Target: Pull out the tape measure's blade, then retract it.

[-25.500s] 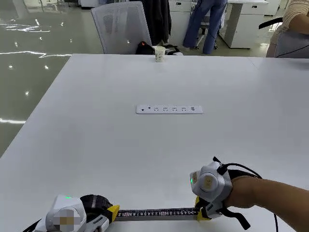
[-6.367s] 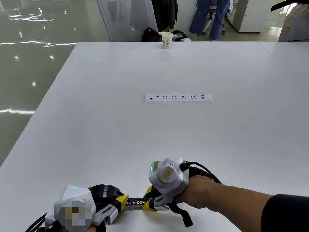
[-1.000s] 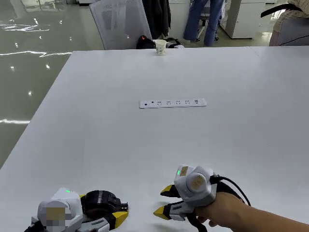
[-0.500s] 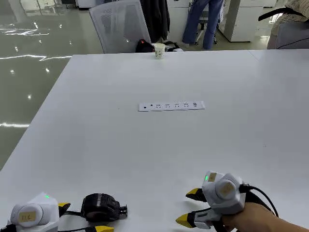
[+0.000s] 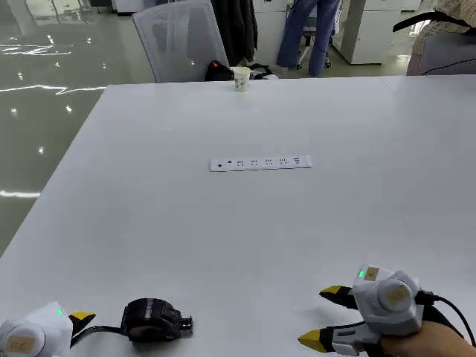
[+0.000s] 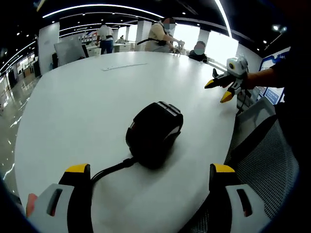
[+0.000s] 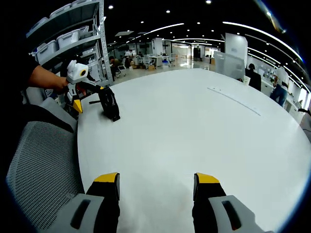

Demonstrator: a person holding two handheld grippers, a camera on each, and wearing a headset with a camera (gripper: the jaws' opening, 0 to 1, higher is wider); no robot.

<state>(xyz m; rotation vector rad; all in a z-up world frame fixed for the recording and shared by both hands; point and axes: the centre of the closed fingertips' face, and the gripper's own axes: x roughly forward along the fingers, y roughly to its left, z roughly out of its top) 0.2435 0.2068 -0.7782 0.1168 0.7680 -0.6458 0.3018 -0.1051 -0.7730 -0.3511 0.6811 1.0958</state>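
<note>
The black tape measure (image 5: 154, 320) lies on the white table (image 5: 245, 216) near its front edge, blade fully inside, a short black strap trailing to its left. In the left gripper view the tape measure (image 6: 154, 132) rests just ahead of my left gripper (image 6: 150, 170), which is open and holds nothing. The left gripper (image 5: 74, 327) sits at the bottom left corner of the head view, a little left of the case. My right gripper (image 5: 321, 315) stands open over bare table at the bottom right, well apart from the tape measure (image 7: 110, 104).
A white power strip (image 5: 260, 163) lies mid-table. A paper cup (image 5: 240, 77) stands at the far edge, with a grey mesh chair (image 5: 178, 41) and standing people behind it. A mesh chair (image 7: 43, 160) is close to the table's near edge.
My left gripper has drawn back leftward from the tape measure. The right gripper has moved further right, away from the case. The tape measure lies still.
</note>
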